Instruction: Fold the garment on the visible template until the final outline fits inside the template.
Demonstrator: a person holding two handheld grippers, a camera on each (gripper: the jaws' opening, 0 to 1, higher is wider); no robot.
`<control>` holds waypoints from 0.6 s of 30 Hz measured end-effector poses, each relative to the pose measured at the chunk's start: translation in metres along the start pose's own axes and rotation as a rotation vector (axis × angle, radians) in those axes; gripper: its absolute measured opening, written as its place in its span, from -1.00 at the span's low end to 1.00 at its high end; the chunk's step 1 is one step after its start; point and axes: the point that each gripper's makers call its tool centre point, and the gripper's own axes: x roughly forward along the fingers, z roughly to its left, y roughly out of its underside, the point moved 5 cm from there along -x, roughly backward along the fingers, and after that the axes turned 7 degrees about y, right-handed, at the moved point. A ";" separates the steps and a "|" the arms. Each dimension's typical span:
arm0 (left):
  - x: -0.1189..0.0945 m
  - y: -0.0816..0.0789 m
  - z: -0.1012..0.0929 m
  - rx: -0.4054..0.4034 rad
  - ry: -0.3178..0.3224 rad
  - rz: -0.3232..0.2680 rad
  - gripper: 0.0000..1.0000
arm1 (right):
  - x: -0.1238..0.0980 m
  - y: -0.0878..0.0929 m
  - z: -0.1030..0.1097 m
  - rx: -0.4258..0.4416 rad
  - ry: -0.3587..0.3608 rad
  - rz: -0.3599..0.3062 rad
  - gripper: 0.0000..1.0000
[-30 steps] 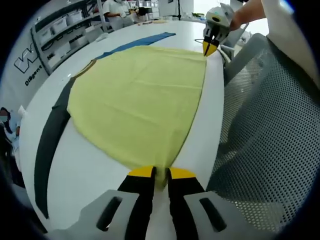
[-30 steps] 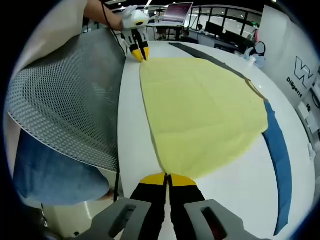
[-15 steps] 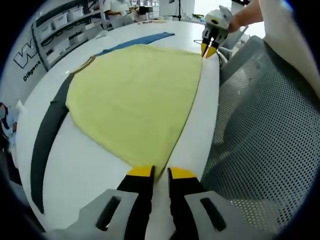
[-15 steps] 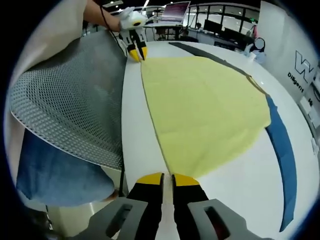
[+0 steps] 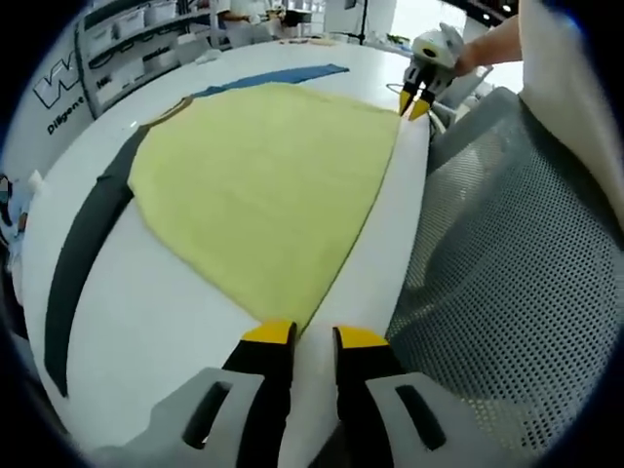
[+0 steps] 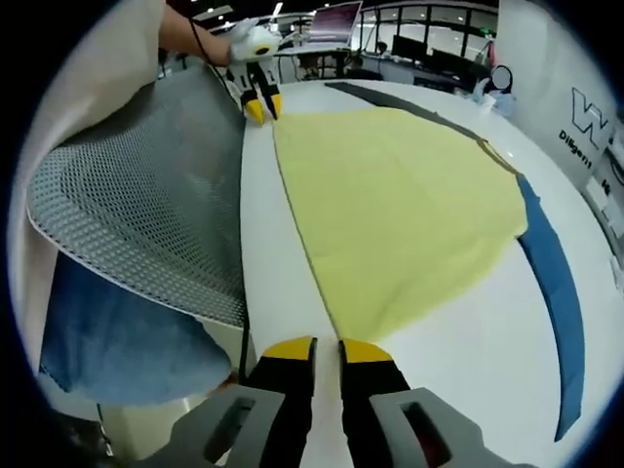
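The yellow garment (image 5: 263, 185) lies flat on the white table (image 5: 156, 322), fanning out ahead of both tools. The left gripper (image 5: 314, 338) and right gripper (image 6: 327, 346) sit slightly parted at its near corners, holding nothing. It looks thin, soft, limp — best pinched at the corners or hem.

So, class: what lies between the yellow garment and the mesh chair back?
In the left gripper view, only a bare strip of white table separates the yellow garment from the mesh chair back.
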 end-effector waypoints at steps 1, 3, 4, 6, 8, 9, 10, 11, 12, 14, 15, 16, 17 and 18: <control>-0.001 -0.001 0.000 -0.012 0.005 -0.006 -0.65 | -0.001 0.000 -0.001 0.005 0.003 -0.004 -0.94; -0.004 -0.002 0.001 -0.029 -0.002 -0.026 -0.62 | -0.004 0.001 -0.003 0.016 0.011 -0.007 -0.93; -0.006 -0.002 0.003 -0.036 -0.008 -0.028 -0.62 | -0.005 0.001 -0.004 0.025 0.016 -0.010 -0.93; -0.008 -0.004 0.006 -0.054 -0.020 -0.051 -0.61 | -0.007 0.002 -0.007 0.045 0.027 -0.016 -0.92; -0.013 -0.007 0.011 -0.081 -0.043 -0.088 -0.56 | -0.010 0.004 -0.012 0.090 0.046 -0.028 -0.91; -0.015 -0.010 0.013 -0.092 -0.051 -0.108 -0.54 | -0.013 0.005 -0.015 0.105 0.055 -0.032 -0.91; -0.016 -0.012 0.015 -0.097 -0.055 -0.123 -0.51 | -0.014 0.006 -0.017 0.110 0.064 -0.034 -0.90; -0.016 -0.015 0.016 -0.099 -0.063 -0.145 -0.47 | -0.016 0.008 -0.021 0.122 0.079 -0.033 -0.90; -0.017 -0.019 0.018 -0.115 -0.075 -0.172 -0.43 | -0.017 0.009 -0.023 0.144 0.090 -0.037 -0.89; -0.018 -0.026 0.020 -0.148 -0.081 -0.212 -0.42 | -0.021 0.011 -0.031 0.207 0.119 -0.054 -0.88; -0.017 -0.029 0.021 -0.157 -0.087 -0.229 -0.41 | -0.023 0.012 -0.035 0.229 0.137 -0.061 -0.88; -0.017 -0.034 0.021 -0.171 -0.095 -0.254 -0.40 | -0.025 0.014 -0.042 0.265 0.160 -0.067 -0.88; -0.016 -0.037 0.021 -0.184 -0.096 -0.275 -0.39 | -0.027 0.016 -0.046 0.299 0.177 -0.077 -0.88; -0.014 -0.042 0.021 -0.198 -0.098 -0.297 -0.39 | -0.030 0.019 -0.054 0.335 0.204 -0.084 -0.88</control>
